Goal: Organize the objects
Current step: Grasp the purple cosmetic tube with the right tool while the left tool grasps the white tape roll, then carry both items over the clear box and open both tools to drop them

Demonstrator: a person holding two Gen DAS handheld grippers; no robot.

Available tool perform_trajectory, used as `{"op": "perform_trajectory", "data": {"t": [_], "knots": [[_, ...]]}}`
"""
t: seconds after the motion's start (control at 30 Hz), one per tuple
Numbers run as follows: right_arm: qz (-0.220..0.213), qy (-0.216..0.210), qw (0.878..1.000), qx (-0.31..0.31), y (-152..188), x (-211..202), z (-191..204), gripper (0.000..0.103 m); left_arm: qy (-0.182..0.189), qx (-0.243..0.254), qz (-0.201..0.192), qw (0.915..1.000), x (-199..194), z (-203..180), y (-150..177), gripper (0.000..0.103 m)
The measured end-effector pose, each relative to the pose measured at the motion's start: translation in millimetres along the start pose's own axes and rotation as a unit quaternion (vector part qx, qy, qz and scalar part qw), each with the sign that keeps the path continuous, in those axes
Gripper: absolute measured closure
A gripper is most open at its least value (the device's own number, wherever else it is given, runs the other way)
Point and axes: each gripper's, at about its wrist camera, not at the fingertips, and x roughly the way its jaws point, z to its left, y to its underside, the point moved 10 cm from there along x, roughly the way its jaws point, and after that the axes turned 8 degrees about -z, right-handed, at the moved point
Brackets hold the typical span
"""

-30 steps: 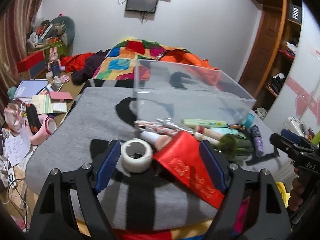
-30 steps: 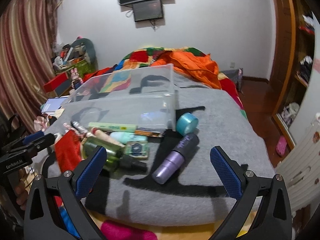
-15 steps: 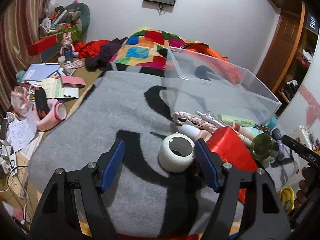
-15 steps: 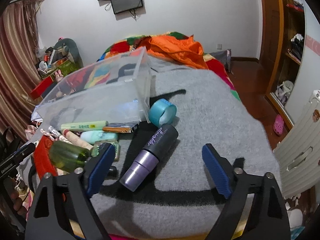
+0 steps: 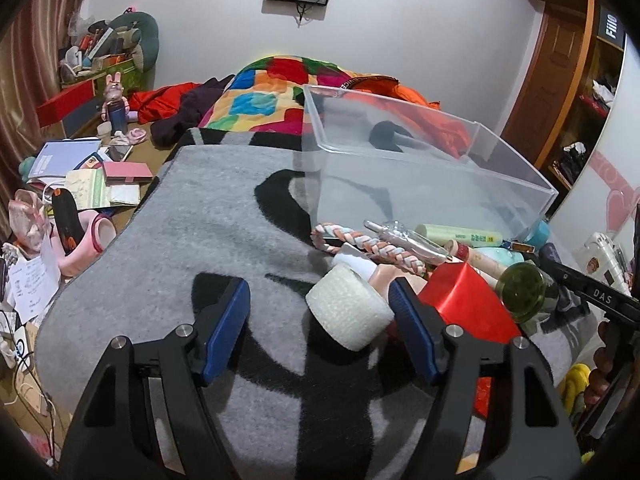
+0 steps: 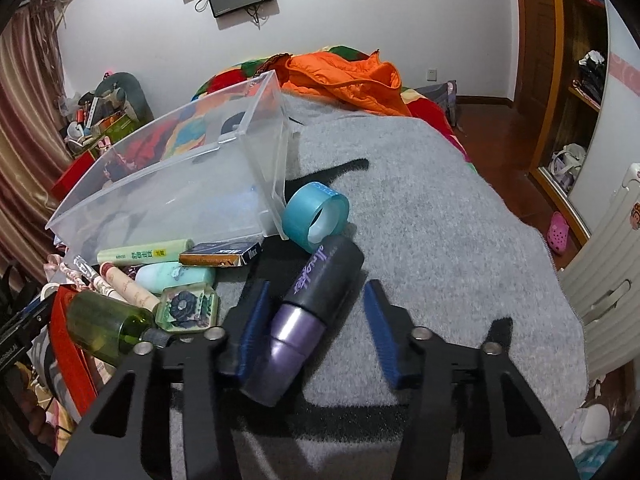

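Grey blanket on the bed carries the clutter: white tape (image 5: 348, 312) sits inside the wide left tool (image 5: 320, 332), purple bottle (image 6: 308, 312) inside the wide right tool (image 6: 316, 332) (neither gripped). Next: close, lift to the bin (image 5: 520, 172).

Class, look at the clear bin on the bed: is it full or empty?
Empty. Through the clear bin only the blanket pattern shows; the bottles and tape rolls all lie outside, in front of it.

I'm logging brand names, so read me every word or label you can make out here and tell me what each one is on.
"Max": dark blue and orange box.
"DAS": the right hand-held gripper, on its body.
"FiiO": black box on shelf.
Purple script on the black and purple bottle: not clearly readable.
Print on the pale green tube: too small.
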Motion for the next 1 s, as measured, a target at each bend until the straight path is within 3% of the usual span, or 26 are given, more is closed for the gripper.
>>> {"op": "perform_trajectory", "data": {"t": [0.07, 0.13, 0.23, 0.5, 1.0], "knots": [[0.0, 0.005, 1.0, -0.004, 1, 0, -1, 0.073, 0.003, 0.0, 0.003, 1.0, 3, -1, 1, 0.038], [-0.002, 0.008, 1.0, -0.005, 1, -1, -2, 0.077, 0.014, -0.005, 0.017, 0.9998, 9, -3, 5, 0.055], [-0.004, 0.005, 1.0, -0.002, 1, -3, -3, 0.079, 0.02, -0.009, 0.013, 0.9997, 7, -5, 4, 0.064], [-0.02, 0.006, 1.0, -0.004, -2, -15, -3, 0.079, 0.009, -0.009, 0.006, 0.9999, -5, -2, 2, 0.064], [-0.08, -0.025, 0.996, -0.04, -42, -54, 32, 0.08, 0.022, 0.01, -0.057, 0.9981, -41, -22, -54, 0.064]]}}
